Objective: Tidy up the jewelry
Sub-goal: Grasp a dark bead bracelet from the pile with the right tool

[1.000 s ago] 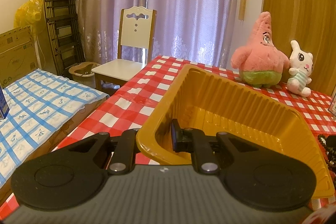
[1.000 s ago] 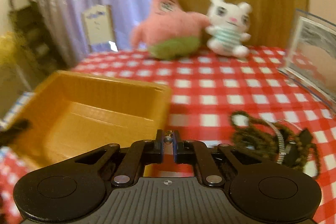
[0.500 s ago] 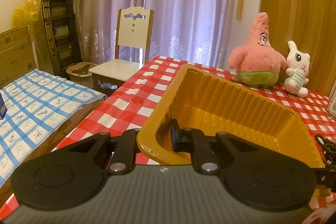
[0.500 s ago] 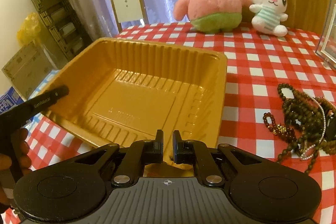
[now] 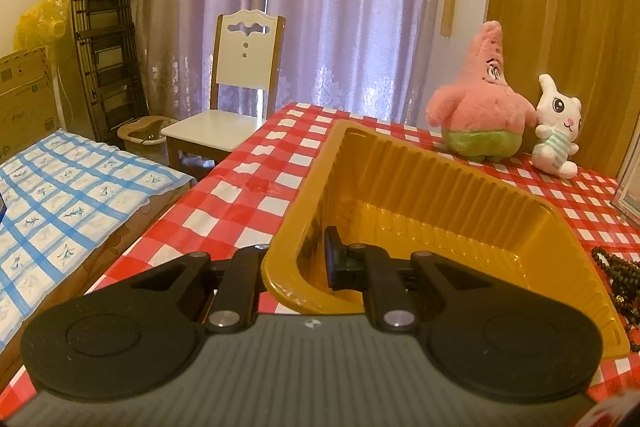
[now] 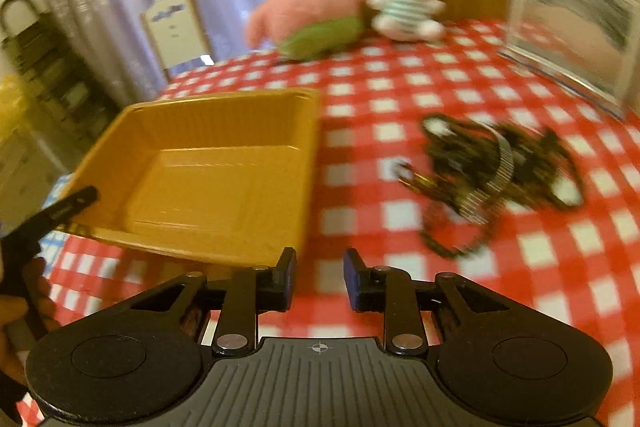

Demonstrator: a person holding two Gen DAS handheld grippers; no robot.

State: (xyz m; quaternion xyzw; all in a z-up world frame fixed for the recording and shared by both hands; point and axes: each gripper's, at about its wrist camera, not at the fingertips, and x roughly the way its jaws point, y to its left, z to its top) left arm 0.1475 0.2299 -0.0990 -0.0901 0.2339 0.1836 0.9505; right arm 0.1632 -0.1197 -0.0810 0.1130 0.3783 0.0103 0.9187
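A yellow plastic tray [image 5: 440,195] lies on the red-checked tablecloth. My left gripper [image 5: 298,259] is shut on the tray's near-left wall, one finger inside and one outside. In the right wrist view the tray [image 6: 208,171] sits at left, and the left gripper's finger [image 6: 68,207] shows at its corner. My right gripper [image 6: 319,271] hovers over the cloth just off the tray's near-right corner. Its jaws are opening and nothing is between them. A tangled pile of dark bead strings and a silver band [image 6: 492,167] lies to its right, and shows again as beads [image 5: 616,271] beside the tray.
A pink star plush [image 5: 480,107] and a white bunny plush [image 5: 556,135] stand at the table's back. A clear stand [image 6: 572,35] is at back right. A chair [image 5: 236,99] and a blue-checked surface [image 5: 60,187] lie beyond the table's left edge.
The right gripper has swung right, from over the tray to the cloth beside it, and its jaws have parted. The left gripper and the tray have stayed put.
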